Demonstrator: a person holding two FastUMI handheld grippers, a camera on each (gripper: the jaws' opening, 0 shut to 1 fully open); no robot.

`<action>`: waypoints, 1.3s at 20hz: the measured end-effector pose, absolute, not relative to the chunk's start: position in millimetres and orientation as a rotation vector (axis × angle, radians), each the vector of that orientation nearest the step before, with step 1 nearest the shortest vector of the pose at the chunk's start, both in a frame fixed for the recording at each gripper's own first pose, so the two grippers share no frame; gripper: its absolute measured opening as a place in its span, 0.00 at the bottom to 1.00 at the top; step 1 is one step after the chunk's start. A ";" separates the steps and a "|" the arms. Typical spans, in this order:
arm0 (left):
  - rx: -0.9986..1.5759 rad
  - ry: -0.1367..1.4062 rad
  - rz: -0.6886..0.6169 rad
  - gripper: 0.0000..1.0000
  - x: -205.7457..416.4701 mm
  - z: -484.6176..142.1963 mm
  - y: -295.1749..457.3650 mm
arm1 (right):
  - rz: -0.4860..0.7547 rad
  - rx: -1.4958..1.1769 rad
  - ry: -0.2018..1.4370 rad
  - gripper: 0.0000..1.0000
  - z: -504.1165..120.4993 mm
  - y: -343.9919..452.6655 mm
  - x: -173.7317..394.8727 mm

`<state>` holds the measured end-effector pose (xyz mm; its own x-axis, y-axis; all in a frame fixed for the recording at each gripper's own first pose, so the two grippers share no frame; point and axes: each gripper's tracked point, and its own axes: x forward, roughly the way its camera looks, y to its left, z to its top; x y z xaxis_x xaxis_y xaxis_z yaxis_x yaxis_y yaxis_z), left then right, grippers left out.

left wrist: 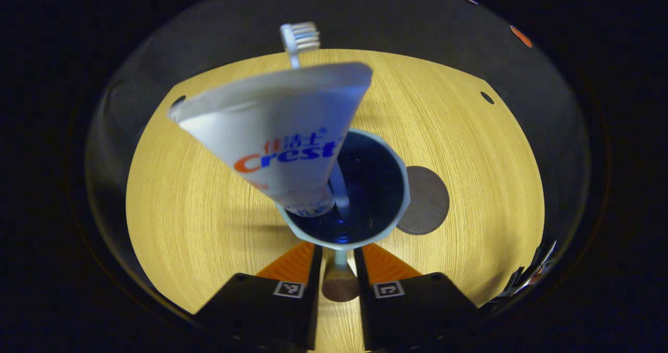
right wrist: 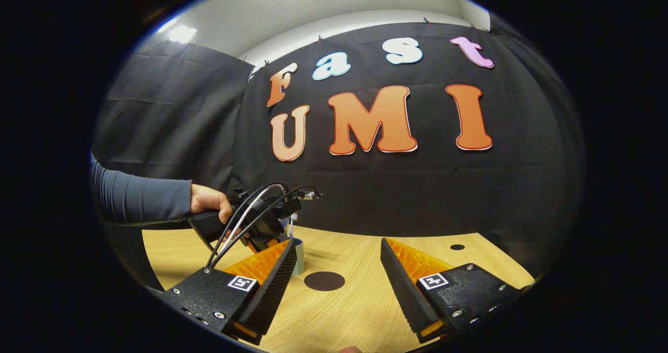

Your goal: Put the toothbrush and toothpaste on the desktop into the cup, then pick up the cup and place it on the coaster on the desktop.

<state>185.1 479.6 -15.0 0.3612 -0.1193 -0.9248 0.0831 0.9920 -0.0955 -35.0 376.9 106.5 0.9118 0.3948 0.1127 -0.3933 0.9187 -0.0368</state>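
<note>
A light blue cup (left wrist: 399, 186) with a dark blue inside stands close below my left gripper (left wrist: 338, 249). A white toothpaste tube (left wrist: 276, 133) leans out of it to the left, and a white toothbrush (left wrist: 300, 37) rises behind the tube. The left gripper's jaws are shut on the cup's handle (left wrist: 340, 261). Just right of the cup lies a round dark grey coaster (left wrist: 428, 201) on the wooden desktop (left wrist: 198, 212). In the right gripper view, the right gripper (right wrist: 339, 269) hangs open over the desktop with nothing in it; the coaster (right wrist: 324, 281) and cup (right wrist: 298, 256) lie ahead, and I cannot tell whether the cup touches the table.
A hand in a grey sleeve (right wrist: 141, 199) holds the left gripper (right wrist: 261, 227) with its cables at the left. The desktop has small dark holes (left wrist: 487, 97) (right wrist: 457, 247) near its far edge. Black cloth walls close the booth behind the table.
</note>
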 end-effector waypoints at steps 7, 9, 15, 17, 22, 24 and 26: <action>-0.034 1.131 -0.127 0.25 259.9 3.8 478.8 | 0.392 -0.004 -0.113 0.97 101.4 371.2 -37.8; -0.034 1.116 -0.121 0.23 289.0 13.6 478.0 | 0.384 0.000 -0.111 0.97 101.5 369.4 -36.8; 0.011 1.022 -0.158 0.23 323.8 124.5 464.5 | 0.363 0.014 -0.116 0.97 103.2 358.3 -39.2; 0.015 1.004 -0.201 0.23 327.3 94.8 472.2 | 0.347 0.005 -0.095 0.97 97.2 353.1 -40.0; 0.050 1.002 -0.261 0.23 353.7 133.4 449.0 | 0.306 -0.030 -0.085 0.97 91.7 330.5 -54.7; 0.057 1.012 -0.274 0.23 365.1 140.8 450.7 | 0.293 -0.034 -0.084 0.97 91.5 322.4 -58.2; 0.059 1.026 -0.277 0.23 376.4 149.0 449.0 | 0.278 -0.027 -0.080 0.97 89.3 314.0 -60.8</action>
<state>376.4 449.0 149.0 0.4863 -0.1996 -0.8507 0.2551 0.9636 -0.0803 -60.8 314.0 89.3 0.9584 0.2755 0.0752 -0.2733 0.9612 -0.0380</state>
